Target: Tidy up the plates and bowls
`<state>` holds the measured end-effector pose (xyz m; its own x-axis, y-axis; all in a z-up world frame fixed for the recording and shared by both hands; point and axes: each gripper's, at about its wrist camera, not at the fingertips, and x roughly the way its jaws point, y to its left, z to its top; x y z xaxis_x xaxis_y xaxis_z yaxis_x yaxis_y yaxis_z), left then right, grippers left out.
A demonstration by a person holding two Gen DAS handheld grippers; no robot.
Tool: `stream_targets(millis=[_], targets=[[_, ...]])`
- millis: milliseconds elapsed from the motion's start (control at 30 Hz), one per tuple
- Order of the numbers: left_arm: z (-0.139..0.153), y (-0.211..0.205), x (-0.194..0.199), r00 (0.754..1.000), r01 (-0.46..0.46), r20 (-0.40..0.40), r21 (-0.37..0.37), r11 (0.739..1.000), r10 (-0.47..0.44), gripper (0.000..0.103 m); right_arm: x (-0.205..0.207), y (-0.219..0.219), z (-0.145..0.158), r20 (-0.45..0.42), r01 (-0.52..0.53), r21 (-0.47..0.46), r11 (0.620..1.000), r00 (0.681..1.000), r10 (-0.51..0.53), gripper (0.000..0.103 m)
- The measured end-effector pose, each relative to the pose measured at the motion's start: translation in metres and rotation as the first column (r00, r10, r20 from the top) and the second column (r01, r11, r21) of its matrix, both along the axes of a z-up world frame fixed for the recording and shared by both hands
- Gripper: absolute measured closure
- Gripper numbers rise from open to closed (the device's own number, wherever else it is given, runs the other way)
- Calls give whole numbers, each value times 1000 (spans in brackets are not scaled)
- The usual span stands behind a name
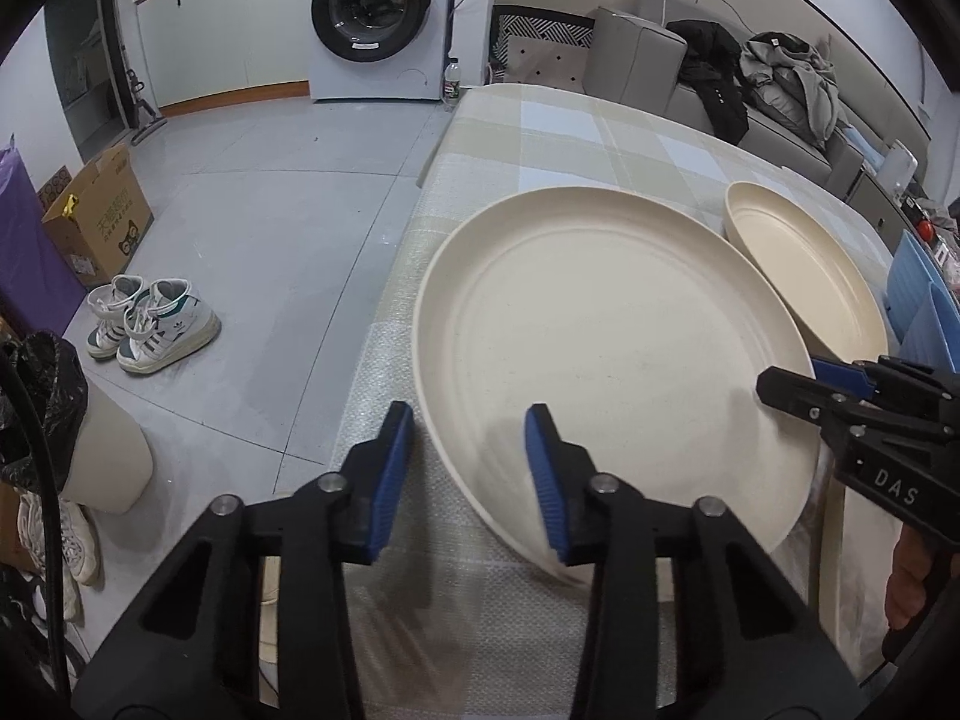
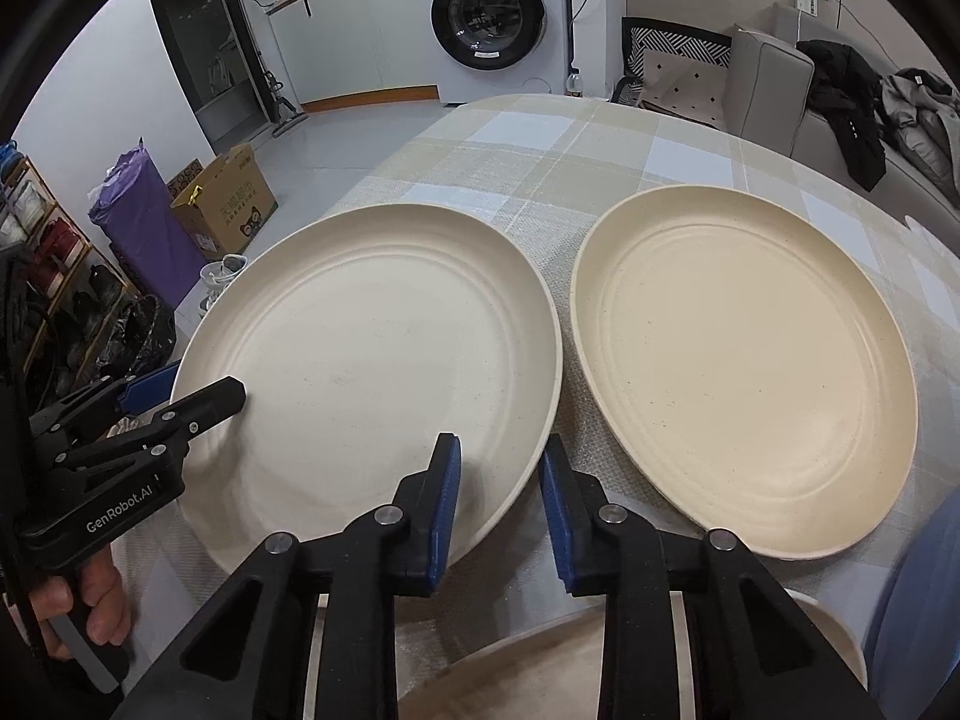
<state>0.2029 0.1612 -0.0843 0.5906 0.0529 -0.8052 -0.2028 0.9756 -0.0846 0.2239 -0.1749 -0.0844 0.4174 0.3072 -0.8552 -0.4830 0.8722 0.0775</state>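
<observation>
A large cream plate lies on the checked tablecloth; it also shows in the right wrist view. A second, yellower cream plate lies right of it, seen at the far right in the left wrist view. My left gripper is open, its jaws straddling the large plate's left rim; it shows from the side in the right wrist view. My right gripper is open, its jaws straddling the same plate's right rim; it shows in the left wrist view.
A round pale dish rim sits below my right gripper. A blue rack stands at the table's right. The table's left edge drops to the floor with shoes, a cardboard box and a bin.
</observation>
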Motion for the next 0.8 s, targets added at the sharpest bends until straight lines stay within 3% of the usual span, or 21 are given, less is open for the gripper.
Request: stream_targets(millis=[233, 800], targets=[[2, 3, -2, 1000, -6, 7, -12, 1000, 6, 80, -6, 0, 1, 30, 7, -26, 1000, 1000, -6, 82], [31, -3, -28, 998, 4, 56, 30, 1000, -6, 80, -21, -4, 22, 79, 9, -13, 1000, 997, -8, 82]])
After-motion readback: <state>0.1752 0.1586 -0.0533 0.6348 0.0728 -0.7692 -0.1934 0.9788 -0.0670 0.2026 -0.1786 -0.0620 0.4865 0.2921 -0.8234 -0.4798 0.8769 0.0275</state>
